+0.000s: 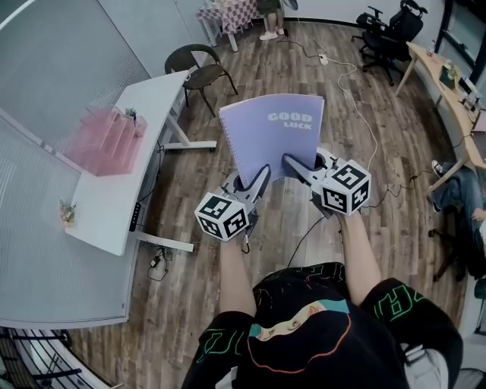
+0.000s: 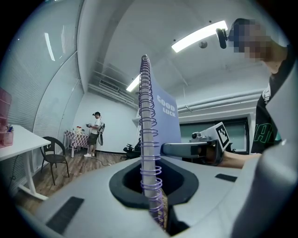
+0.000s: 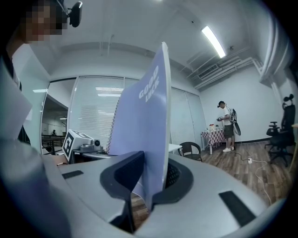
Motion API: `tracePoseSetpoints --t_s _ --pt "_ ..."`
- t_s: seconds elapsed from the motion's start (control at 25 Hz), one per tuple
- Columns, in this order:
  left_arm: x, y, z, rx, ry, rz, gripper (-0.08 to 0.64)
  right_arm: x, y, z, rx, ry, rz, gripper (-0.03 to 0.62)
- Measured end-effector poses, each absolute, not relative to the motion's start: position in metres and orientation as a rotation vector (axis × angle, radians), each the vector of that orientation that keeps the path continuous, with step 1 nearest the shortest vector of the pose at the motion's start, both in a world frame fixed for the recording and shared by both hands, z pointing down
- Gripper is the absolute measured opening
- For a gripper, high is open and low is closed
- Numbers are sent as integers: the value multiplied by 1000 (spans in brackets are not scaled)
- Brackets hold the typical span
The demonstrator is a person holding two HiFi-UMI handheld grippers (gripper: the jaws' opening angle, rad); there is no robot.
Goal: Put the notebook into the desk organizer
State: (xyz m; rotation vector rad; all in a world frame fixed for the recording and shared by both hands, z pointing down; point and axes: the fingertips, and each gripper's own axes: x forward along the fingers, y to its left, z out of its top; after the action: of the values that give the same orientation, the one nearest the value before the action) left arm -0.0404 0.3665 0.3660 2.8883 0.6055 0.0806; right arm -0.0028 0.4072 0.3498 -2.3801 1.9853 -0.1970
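Observation:
I hold a lilac spiral notebook (image 1: 273, 137) with "GOOD LUCK" on its cover upright in the air, over the wooden floor. My left gripper (image 1: 254, 178) is shut on its lower left corner, by the wire spiral (image 2: 148, 139). My right gripper (image 1: 298, 166) is shut on the notebook's lower edge, and the cover (image 3: 144, 135) stands between its jaws. The pink see-through desk organizer (image 1: 106, 140) sits on the white desk (image 1: 152, 106) well off to the left, apart from both grippers.
A dark chair (image 1: 199, 68) stands at the desk's far end. A small plant (image 1: 67, 213) sits on the desk's near end. Black office chairs (image 1: 391, 34) and a wooden desk (image 1: 448, 91) lie to the right. A cable (image 1: 357, 99) runs across the floor. A person (image 1: 269, 19) stands far back.

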Motion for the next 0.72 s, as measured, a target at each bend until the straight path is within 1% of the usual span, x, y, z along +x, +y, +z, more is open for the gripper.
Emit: tracePoseSetpoints --t_s 0.4,0.72 --pt "-46 346 365 2909 522 87 29 -6 385 349 -2297 2065 -212 61" --pt "-22 330 362 2930 552 93 29 18 370 347 -2292 2049 -204 61"
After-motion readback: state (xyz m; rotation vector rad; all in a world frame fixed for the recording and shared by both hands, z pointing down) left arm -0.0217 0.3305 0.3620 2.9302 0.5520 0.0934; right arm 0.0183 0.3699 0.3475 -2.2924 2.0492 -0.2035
